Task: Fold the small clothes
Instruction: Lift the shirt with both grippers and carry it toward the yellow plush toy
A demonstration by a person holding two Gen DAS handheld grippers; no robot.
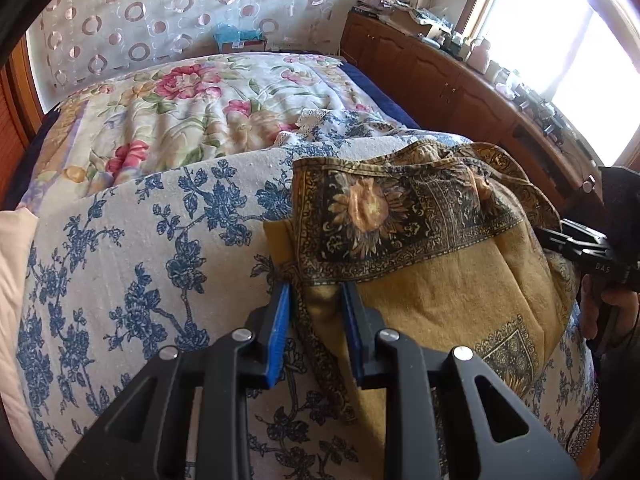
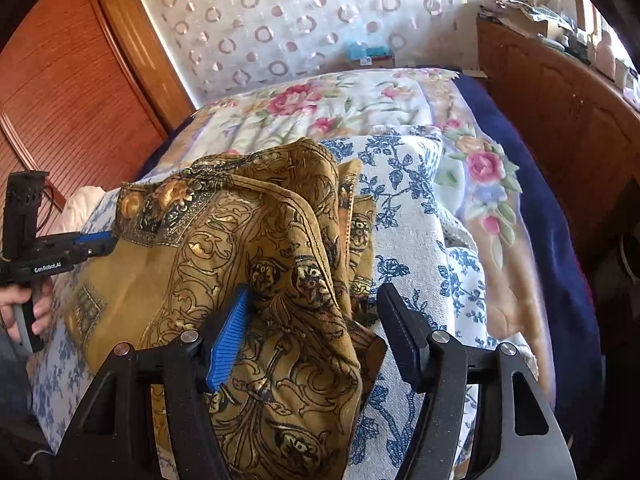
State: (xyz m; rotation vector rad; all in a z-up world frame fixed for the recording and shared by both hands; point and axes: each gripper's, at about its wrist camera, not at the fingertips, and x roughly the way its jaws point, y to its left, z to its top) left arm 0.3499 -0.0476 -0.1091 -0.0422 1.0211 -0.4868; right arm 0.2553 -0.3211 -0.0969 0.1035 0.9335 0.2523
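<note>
The right gripper (image 2: 316, 300) stands wide open, folds of the mustard patterned cloth (image 2: 280, 240) lying loose between its jaws. The left gripper (image 1: 316, 300) is narrowed, pinching the cloth's dark-bordered edge. The cloth sits bunched on a blue-flowered white cover (image 1: 160, 220); beyond lies a rose-print quilt (image 1: 180, 112).

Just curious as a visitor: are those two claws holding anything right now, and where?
Left gripper pinches the mustard patterned cloth at its near-left edge. Right gripper is open, holding nothing.
</note>
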